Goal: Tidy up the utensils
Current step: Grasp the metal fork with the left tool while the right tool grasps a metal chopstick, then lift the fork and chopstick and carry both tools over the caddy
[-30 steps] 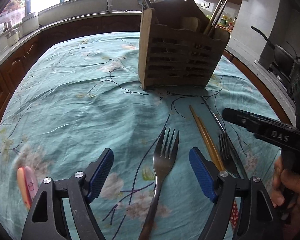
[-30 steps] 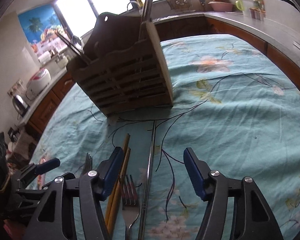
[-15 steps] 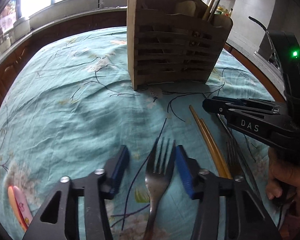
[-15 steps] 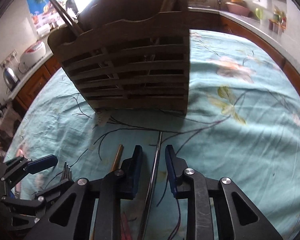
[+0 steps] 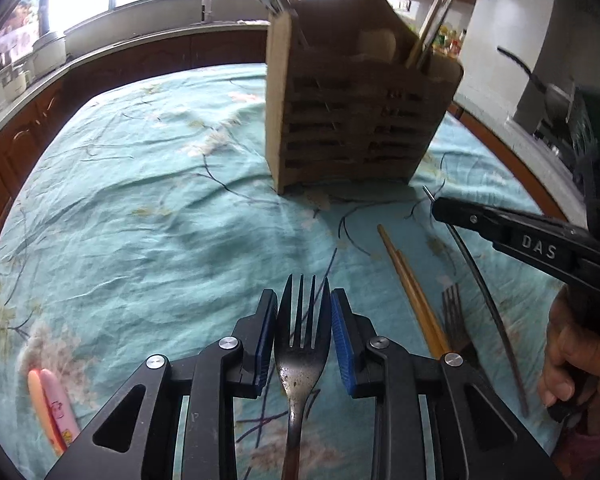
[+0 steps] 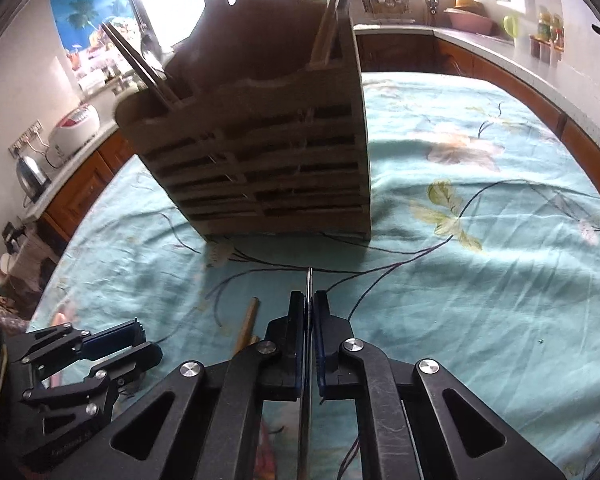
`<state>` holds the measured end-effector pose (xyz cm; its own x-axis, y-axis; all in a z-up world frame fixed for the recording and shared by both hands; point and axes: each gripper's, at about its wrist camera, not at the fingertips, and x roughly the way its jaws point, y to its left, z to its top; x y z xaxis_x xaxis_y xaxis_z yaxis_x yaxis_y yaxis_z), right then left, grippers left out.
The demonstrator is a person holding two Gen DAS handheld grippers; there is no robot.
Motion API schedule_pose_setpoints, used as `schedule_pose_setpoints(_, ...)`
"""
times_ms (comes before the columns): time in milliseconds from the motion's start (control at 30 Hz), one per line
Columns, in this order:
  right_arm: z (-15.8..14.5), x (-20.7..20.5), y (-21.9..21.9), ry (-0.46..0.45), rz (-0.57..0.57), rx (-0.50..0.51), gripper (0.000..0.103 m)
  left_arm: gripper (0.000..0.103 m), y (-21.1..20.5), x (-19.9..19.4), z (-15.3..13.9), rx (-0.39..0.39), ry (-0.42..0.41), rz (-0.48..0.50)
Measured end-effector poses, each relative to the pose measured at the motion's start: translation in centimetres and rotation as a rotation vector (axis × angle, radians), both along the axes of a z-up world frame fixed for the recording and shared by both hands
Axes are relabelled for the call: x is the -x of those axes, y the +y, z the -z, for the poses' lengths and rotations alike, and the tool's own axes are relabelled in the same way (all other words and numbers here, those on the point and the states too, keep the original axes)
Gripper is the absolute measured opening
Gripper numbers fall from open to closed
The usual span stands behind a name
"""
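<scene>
While pinched between left gripper (image 5: pixel 303 334) pads, fork (image 5: pixel 301 354); right gripper (image 6: pixel 308 312) tight around metal chopstick (image 6: pixel 309 280).

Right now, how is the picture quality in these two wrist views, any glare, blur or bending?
Left wrist view: windows blown out white at top, counter edge bowed by the fisheye, the fork in the left claw sharp, the wooden caddy slightly smeared. Right wrist view: strong window glare behind the caddy, its front in shadow, the tablecloth evenly lit.
</scene>
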<state>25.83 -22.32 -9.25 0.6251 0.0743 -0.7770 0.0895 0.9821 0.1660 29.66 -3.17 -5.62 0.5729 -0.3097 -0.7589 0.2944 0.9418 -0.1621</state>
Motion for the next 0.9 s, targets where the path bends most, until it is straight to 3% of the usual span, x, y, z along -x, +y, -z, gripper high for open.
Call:
schedule_pose_setpoints(333,-5.6,2.9,-1.3,-0.116,0.013,-0.05,0.004,0.026,3.3,3.2,-4.5,0.089,-0.086,-0.05)
schedule_pose_setpoints(500,-8.0,3.6,0.2,-0.176,0.022,-0.05,0.004,0.026,4.7,5.0,-6.3,0.107,-0.13,-0.073)
schedule_pose_setpoints(900,-11.0,6.5,0.9,-0.279,0.038,-0.041,0.004,0.026,6.4,8.4,-8.8,0.134,-0.181,-0.104)
